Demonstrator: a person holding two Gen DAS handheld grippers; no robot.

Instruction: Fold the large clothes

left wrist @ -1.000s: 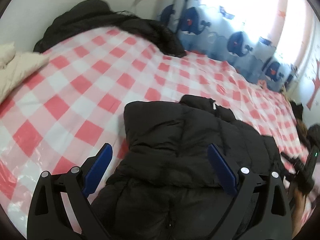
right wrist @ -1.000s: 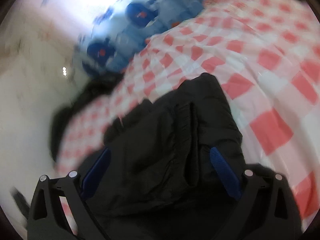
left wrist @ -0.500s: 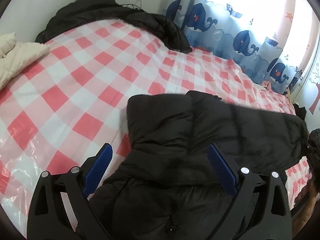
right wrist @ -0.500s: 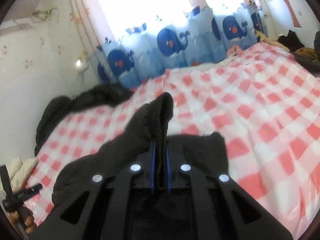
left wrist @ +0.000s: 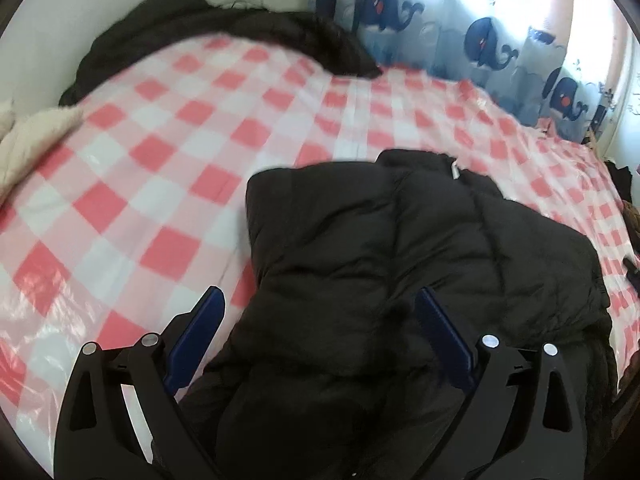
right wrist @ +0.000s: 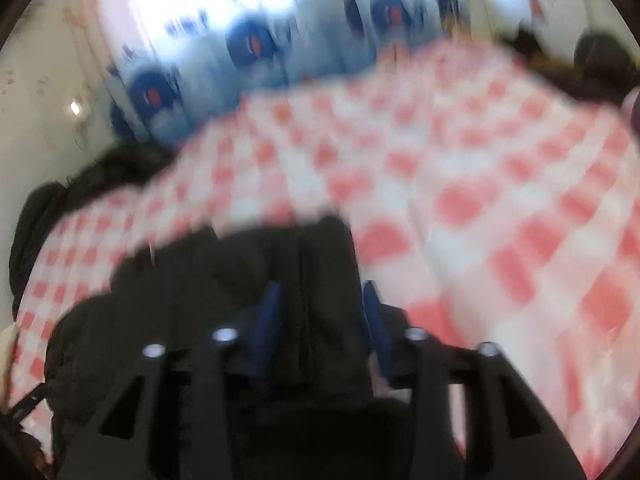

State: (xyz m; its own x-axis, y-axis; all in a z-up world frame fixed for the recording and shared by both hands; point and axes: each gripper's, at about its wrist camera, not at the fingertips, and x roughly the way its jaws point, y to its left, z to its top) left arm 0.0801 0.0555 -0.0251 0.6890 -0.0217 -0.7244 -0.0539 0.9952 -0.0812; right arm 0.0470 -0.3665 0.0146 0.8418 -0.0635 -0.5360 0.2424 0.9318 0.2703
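A large black puffer jacket (left wrist: 400, 240) lies on the bed's red-and-white checked sheet (left wrist: 160, 160), one part folded over its body. My left gripper (left wrist: 318, 294) hovers open over the jacket's near edge, its blue pads wide apart and not pressing the cloth. The right wrist view is blurred. There the jacket (right wrist: 180, 300) fills the lower left, and my right gripper (right wrist: 322, 286) is opening, its pads apart with a fold of black fabric lying loosely between them.
Another dark garment (left wrist: 240, 28) is heaped at the bed's far edge by the wall. A cream garment (left wrist: 24, 140) lies at the left edge. Whale-print curtains (left wrist: 480, 48) hang behind the bed. Bare checked sheet (right wrist: 480, 200) stretches right of the jacket.
Half a second ago my right gripper was shut on a raised piece of the jacket. Now its pads have parted and that piece lies down on the jacket. My left gripper sank closer to the jacket.
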